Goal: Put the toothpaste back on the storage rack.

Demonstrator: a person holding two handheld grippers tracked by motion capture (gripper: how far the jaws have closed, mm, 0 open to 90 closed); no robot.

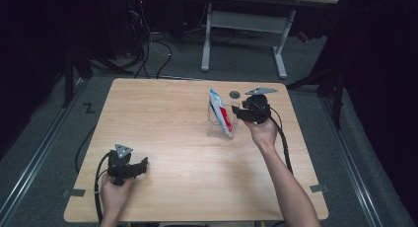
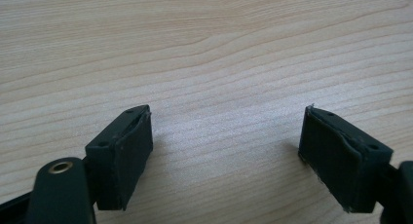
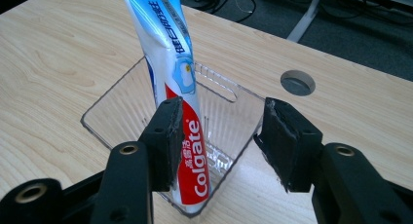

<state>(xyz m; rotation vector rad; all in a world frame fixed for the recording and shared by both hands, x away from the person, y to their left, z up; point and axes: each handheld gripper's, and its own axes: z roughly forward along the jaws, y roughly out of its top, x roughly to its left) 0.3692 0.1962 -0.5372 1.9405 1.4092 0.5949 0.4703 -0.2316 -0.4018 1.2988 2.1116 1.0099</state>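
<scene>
Toothpaste tube (image 3: 184, 102): stands tilted inside the clear plastic bin (image 3: 117, 112), its cap end down.
Bin: on the wooden table (image 1: 177, 133), near its far right part, just short of the round hole (image 3: 297, 82).
Right gripper (image 3: 221, 136): jaws spread, holding nothing, at the bin's near corner; one pad beside the tube.
Left gripper (image 2: 224, 156): jaws wide apart, empty, well away from the bin, low over bare tabletop.

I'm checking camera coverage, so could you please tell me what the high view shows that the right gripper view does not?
High view alone: the left gripper near the table's front-left corner, both of the person's forearms, and the floor with cables beyond.

Right gripper view alone: the "Colgate" lettering on the toothpaste tube, and the right gripper with its jaws open.

Both: the tube standing tilted in the clear plastic bin, the round hole, and the wooden table.
</scene>
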